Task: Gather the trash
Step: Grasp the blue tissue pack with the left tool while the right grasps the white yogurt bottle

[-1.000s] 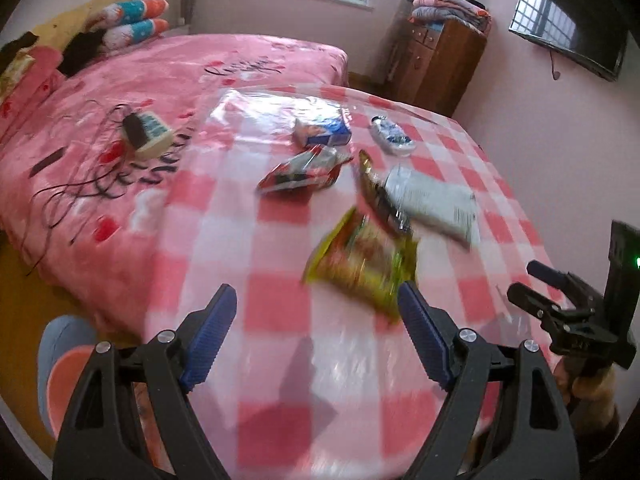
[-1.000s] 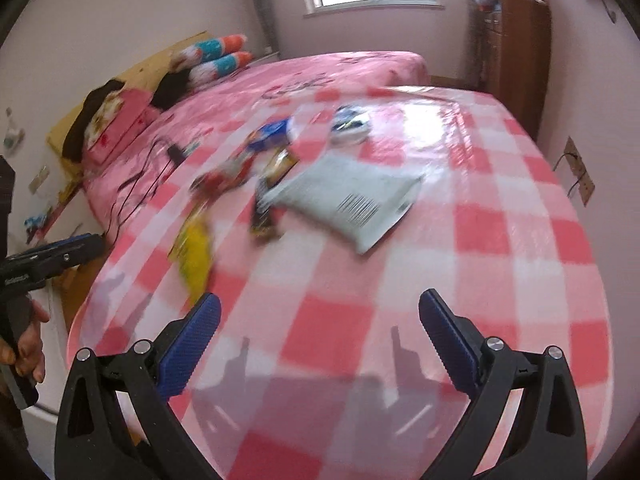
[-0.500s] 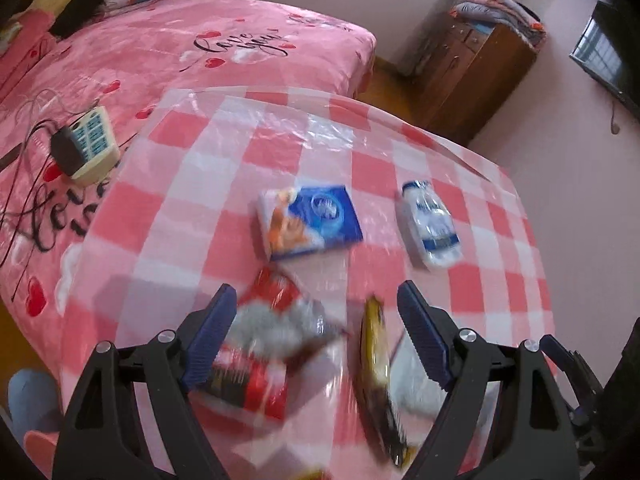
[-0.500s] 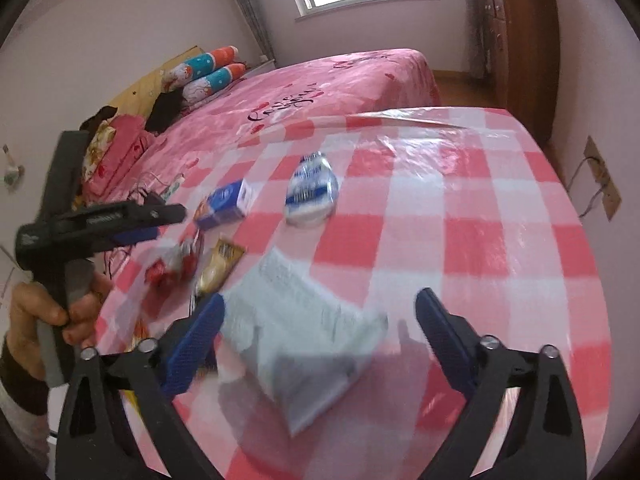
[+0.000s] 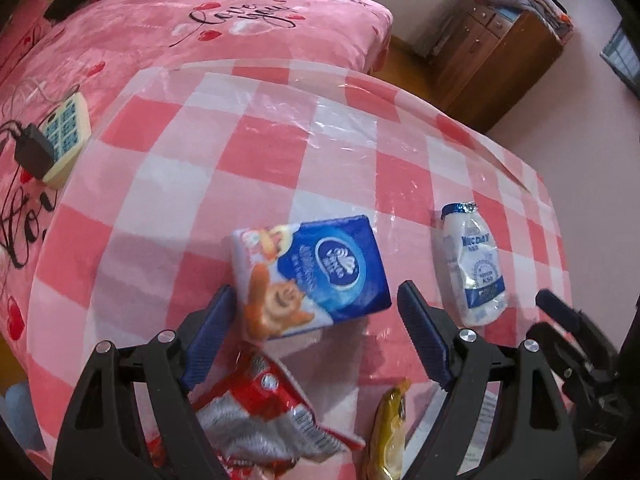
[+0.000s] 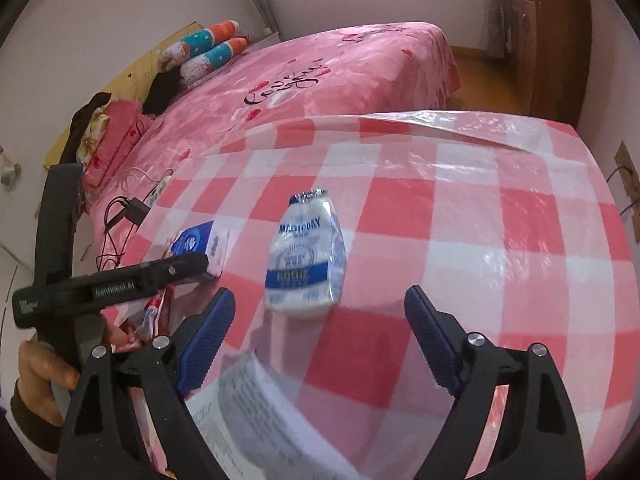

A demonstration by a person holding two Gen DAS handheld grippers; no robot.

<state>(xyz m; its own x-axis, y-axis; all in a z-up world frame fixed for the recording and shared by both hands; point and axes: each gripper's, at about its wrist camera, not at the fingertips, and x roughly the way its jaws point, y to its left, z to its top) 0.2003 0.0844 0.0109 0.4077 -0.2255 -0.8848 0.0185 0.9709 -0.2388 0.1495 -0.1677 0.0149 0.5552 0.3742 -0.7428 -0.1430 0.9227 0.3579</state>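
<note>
Left tongs (image 5: pixel 312 332) spread wide, empty, blue tissue pack (image 5: pixel 316 276) just ahead between tips. Right tongs (image 6: pixel 318 330) likewise agape, crushed white bottle (image 6: pixel 306 252) just ahead on worktop (image 6: pixel 480 216).

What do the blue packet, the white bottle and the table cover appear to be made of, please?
Blue packet: soft printed plastic film, faintly glossy, edges rounded. White bottle: thin translucent plastic, crumpled flat, with what looks like a foil cap. Table cover: checked cloth or print under clear plastic sheeting, judging by wrinkles and glare.
</note>
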